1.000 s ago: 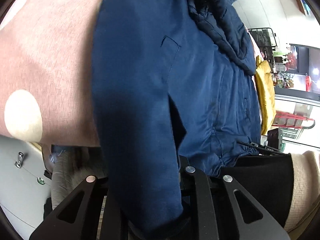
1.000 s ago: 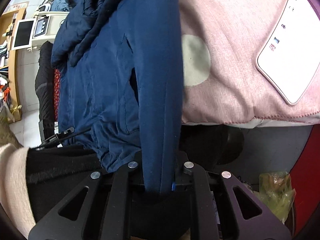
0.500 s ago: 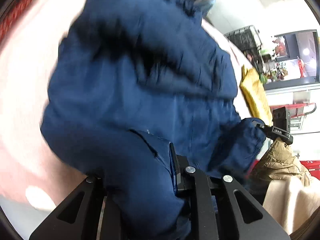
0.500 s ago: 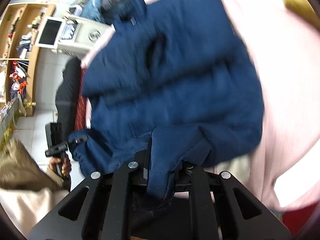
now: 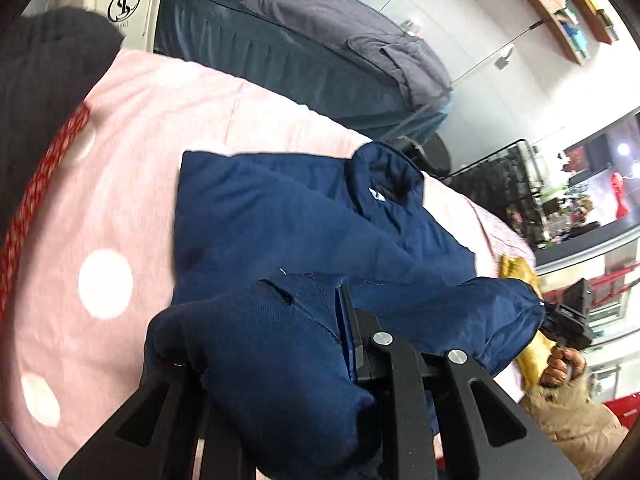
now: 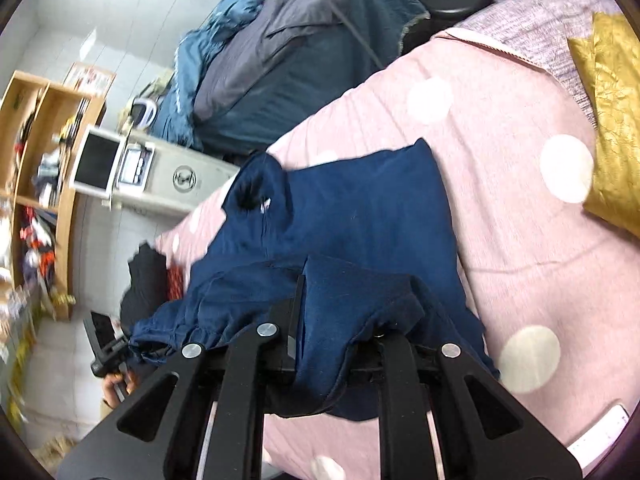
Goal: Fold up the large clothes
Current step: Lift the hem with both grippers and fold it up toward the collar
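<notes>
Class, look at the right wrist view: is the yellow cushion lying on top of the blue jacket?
No. The yellow cushion lies apart from the blue jacket, with bare pink cover between them.

A dark navy jacket [image 5: 304,216] of soft, matte cloth lies on the pink, white-dotted bed cover [image 5: 132,168], its upper body spread fairly flat with the stand-up collar [image 5: 386,178] at the far end and a small white label inside the neck. The near hem is lifted off the bed and doubled back toward the collar, bunched and creased, so the lower half arches over the rest. One cuffed sleeve end [image 6: 168,330] hangs off to the side.
</notes>
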